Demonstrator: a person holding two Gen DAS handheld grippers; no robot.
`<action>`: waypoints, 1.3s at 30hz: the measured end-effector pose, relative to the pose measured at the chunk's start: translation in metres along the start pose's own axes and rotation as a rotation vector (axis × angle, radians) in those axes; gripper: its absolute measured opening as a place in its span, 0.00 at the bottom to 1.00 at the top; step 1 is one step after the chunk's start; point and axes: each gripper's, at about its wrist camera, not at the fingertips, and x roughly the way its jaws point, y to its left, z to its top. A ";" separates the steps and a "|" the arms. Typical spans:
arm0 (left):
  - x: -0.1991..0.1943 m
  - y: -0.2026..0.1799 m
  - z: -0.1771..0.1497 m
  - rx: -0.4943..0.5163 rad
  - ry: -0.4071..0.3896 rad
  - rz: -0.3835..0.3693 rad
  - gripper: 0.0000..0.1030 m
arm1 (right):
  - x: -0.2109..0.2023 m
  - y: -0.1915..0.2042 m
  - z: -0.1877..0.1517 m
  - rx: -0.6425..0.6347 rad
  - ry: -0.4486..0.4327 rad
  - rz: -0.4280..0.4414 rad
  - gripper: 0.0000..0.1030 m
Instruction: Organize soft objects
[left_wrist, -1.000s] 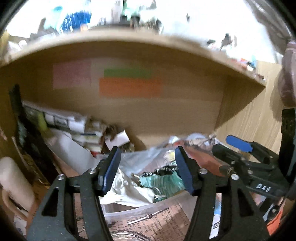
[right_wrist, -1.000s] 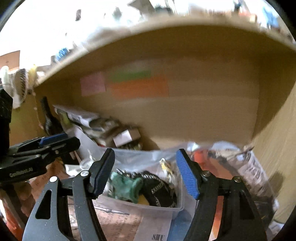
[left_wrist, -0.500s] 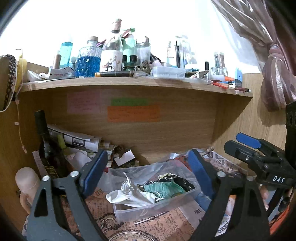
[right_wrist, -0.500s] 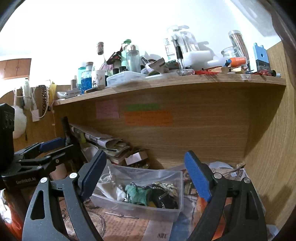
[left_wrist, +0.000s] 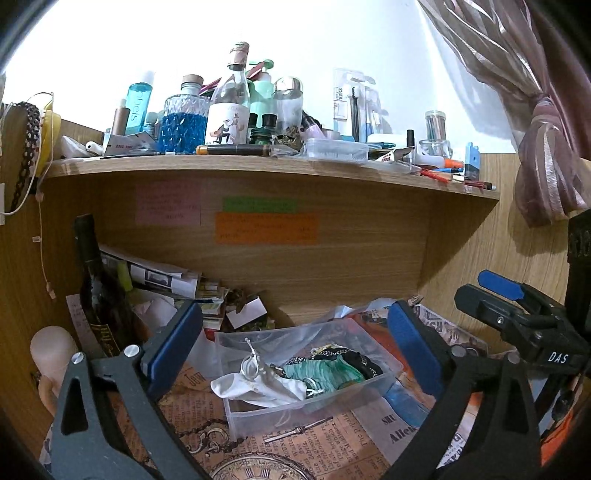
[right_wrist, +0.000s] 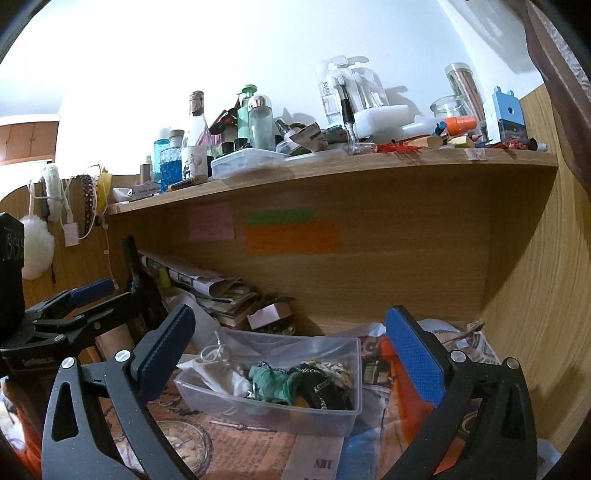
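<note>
A clear plastic box (left_wrist: 388, 374) (right_wrist: 349, 369) stands on the newspaper-covered desk under a wooden shelf. In it lie a white cloth (left_wrist: 255, 386) (right_wrist: 218, 376), a teal fabric piece (left_wrist: 325, 371) (right_wrist: 275, 382) and a black patterned fabric (left_wrist: 360, 360) (right_wrist: 327, 391). My left gripper (left_wrist: 293, 349) is open and empty, back from the box. My right gripper (right_wrist: 290, 345) is open and empty too, also back from the box. The right gripper shows at the right of the left wrist view (left_wrist: 517, 314). The left gripper shows at the left of the right wrist view (right_wrist: 70, 306).
A dark bottle (left_wrist: 98, 291) stands left of the box, with stacked papers (left_wrist: 166, 277) behind it. The shelf above (left_wrist: 258, 166) is crowded with bottles and jars. A wooden side panel (right_wrist: 535, 295) closes the right side. A curtain (left_wrist: 535, 129) hangs at the right.
Both grippers have pulled back and up from the box, so the shelf top with its bottles has come into view. Both jaws have opened wider. The box contents stay put.
</note>
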 end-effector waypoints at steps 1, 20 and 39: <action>0.000 0.000 0.000 0.000 0.000 0.002 0.99 | 0.000 0.000 0.000 0.000 -0.001 0.000 1.00; -0.002 -0.004 -0.001 0.013 -0.007 0.006 1.00 | -0.001 0.007 0.001 -0.008 -0.006 0.009 1.00; -0.001 -0.005 -0.001 0.005 -0.002 -0.002 1.00 | -0.001 0.010 0.001 -0.017 -0.008 0.009 1.00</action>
